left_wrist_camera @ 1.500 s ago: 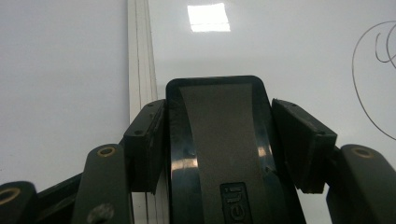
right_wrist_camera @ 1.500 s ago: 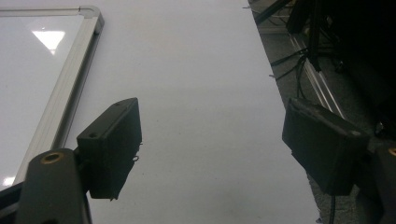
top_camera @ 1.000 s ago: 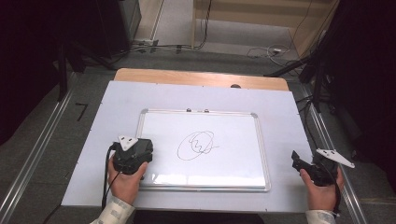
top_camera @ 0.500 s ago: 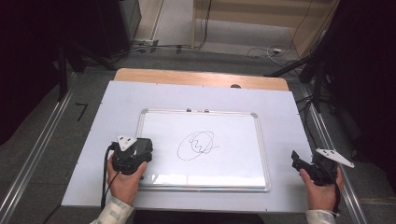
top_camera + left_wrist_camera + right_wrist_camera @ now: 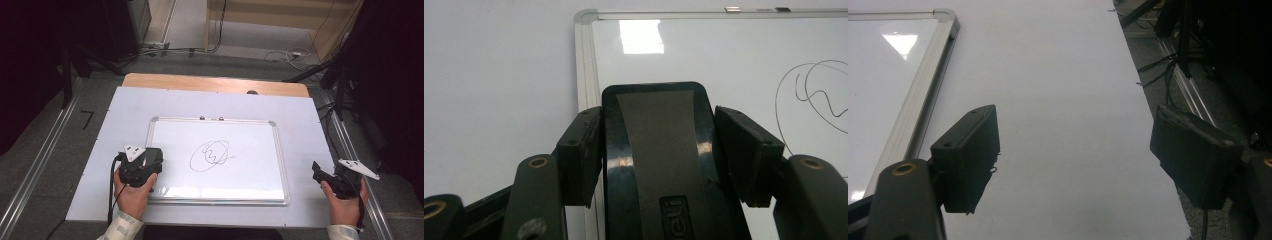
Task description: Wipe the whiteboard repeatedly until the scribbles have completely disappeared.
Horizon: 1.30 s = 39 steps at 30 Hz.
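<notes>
glossy plastic eraser; glossy metal-framed whiteboard.

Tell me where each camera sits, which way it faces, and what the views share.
High view: above the person's side, looking forward and down on the table; both hands with the left tool and right tool.
Left gripper view: rides the left tool, facing along its jaws clamped on a black whiteboard eraser over the whiteboard.
Right gripper view: rides the right tool, facing over bare table beside the whiteboard's right frame, jaws apart.
Shared: the whiteboard appears in all three.
</notes>
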Each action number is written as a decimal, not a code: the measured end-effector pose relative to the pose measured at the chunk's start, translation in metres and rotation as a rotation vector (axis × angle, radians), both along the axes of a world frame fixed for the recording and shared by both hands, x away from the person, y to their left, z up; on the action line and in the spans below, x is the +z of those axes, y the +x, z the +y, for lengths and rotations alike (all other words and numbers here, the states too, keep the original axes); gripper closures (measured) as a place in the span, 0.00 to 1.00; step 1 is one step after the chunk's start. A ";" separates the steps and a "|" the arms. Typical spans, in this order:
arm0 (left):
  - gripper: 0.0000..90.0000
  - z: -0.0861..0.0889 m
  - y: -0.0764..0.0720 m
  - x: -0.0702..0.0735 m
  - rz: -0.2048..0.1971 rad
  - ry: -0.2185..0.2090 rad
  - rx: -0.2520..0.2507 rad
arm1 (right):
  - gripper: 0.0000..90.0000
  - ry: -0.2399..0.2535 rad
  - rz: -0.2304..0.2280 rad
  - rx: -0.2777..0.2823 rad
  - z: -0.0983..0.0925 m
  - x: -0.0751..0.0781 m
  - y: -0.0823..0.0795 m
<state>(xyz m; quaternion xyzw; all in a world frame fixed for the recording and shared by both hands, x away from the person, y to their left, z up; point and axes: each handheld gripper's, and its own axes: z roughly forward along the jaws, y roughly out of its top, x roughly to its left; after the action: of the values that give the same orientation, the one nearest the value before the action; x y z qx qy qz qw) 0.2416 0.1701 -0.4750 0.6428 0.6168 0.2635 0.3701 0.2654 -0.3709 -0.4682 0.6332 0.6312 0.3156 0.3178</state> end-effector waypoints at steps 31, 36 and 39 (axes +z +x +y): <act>0.44 -0.035 0.035 0.000 0.025 -0.017 -0.117 | 0.21 0.002 -0.005 0.006 0.001 0.000 0.001; 0.44 -0.039 0.041 0.000 0.023 -0.026 -0.122 | 0.21 0.001 -0.007 0.007 0.000 0.000 0.001; 0.44 -0.041 0.044 0.000 0.026 -0.027 -0.128 | 0.21 0.003 -0.006 0.004 0.000 0.000 0.000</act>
<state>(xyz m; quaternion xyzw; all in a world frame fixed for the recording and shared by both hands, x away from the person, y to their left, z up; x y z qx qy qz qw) 0.2852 0.1292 -0.4751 0.6793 0.5825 0.2227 0.3868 0.2658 -0.3708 -0.4680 0.6315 0.6309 0.3190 0.3183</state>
